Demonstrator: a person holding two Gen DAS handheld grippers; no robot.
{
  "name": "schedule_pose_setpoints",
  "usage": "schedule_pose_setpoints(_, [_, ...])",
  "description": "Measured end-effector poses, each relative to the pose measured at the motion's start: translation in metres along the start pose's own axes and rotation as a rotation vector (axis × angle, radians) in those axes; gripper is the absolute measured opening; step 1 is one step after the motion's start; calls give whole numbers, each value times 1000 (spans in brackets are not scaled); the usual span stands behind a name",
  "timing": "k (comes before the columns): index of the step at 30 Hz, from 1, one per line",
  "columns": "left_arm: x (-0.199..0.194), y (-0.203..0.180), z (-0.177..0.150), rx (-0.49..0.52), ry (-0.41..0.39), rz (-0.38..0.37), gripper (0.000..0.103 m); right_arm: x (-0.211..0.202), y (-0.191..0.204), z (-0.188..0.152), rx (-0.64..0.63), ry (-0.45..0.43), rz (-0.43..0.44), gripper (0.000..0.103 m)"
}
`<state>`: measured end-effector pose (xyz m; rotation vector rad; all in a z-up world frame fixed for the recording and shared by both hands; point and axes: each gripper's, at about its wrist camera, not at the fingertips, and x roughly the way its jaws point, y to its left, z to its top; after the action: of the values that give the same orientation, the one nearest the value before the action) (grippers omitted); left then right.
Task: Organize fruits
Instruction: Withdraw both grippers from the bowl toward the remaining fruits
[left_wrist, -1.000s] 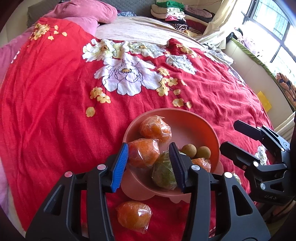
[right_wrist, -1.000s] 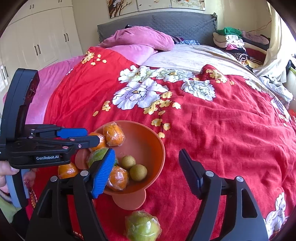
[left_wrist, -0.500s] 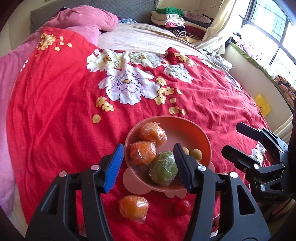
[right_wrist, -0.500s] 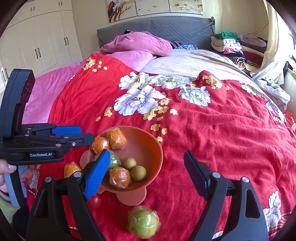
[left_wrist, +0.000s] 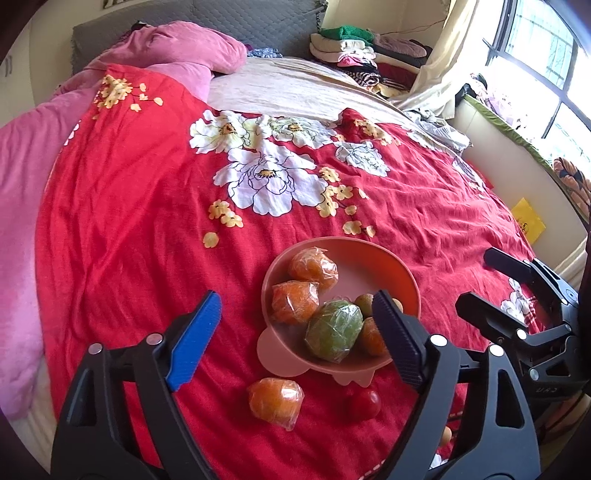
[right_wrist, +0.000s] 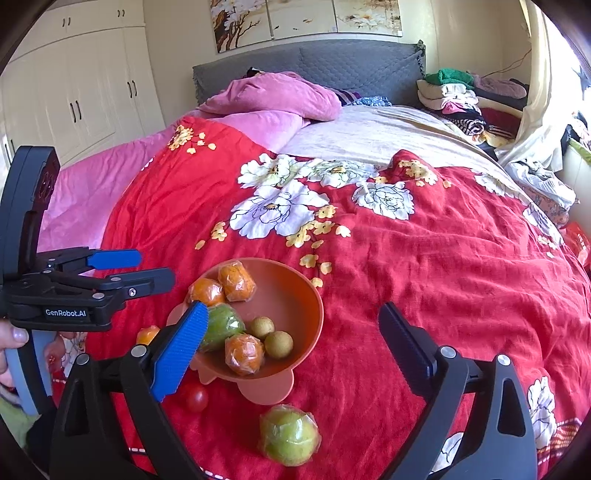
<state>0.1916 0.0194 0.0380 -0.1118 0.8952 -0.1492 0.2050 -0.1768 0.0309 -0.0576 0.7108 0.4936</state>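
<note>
Both claws are seen spread wide and empty above the bed (left_wrist: 122, 236); the jaws of each have just been opening, with nothing pressed between the pads. The left claw (left_wrist: 295, 332) is held over the near-left rim of the orange bowl (left_wrist: 402, 273), the right claw (right_wrist: 291, 339) over its near side. Inside the bowl are counted three wrapped oranges, one wrapped green fruit (left_wrist: 334, 330) and two small brown round fruits (right_wrist: 269, 334). Three fruits are left on the red bedspread outside the bowl: a wrapped orange (left_wrist: 275, 400) just below the left claw, near the bowl's foot; a wrapped green citrus (right_wrist: 290, 439) lying directly below and between the right claw's fingers; a small red tomato (right_wrist: 196, 398) beside the bowl's base, between the two. The loose orange is judged nearer the left hand, the green citrus nearer the right. All loose fruits are roughly round, so no long axis is given and no pointing direction matters; only the crinkled wrap sticks out unevenly. The coming move is judged as a drop toward the camera side and down, each claw onto its own nearest fruit, jaws already wide enough. The soft bedspread is expected to let fruit roll.
</note>
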Motion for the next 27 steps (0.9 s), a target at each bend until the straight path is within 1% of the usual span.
schedule_pose_setpoints(1, [0, 1, 0, -3, 1, 2, 82, -1, 0, 0, -2, -3, -1, 94])
schedule_pose_setpoints(3, [-2, 2, -2, -12, 0, 1, 85, -4, 0, -1, -1, -7, -5, 94])
schedule_pose_setpoints(5, [-4, 3, -4, -17, -1, 5, 90, -6, -1, -2, 4, -10, -8, 95])
schedule_pose_setpoints(8, [-8, 4, -7, -17, -4, 12, 93, -10, -1, -4, 10, -11, -14, 95])
schedule_pose_setpoints(18, [-21, 3, -18, -16, -20, 28, 93, -29, 2, -12, 10, -22, -30, 98])
schedule_pose_setpoints(27, [-33, -5, -26, 15, -47, 54, 93, -48, 8, -23, 3, -32, -30, 98])
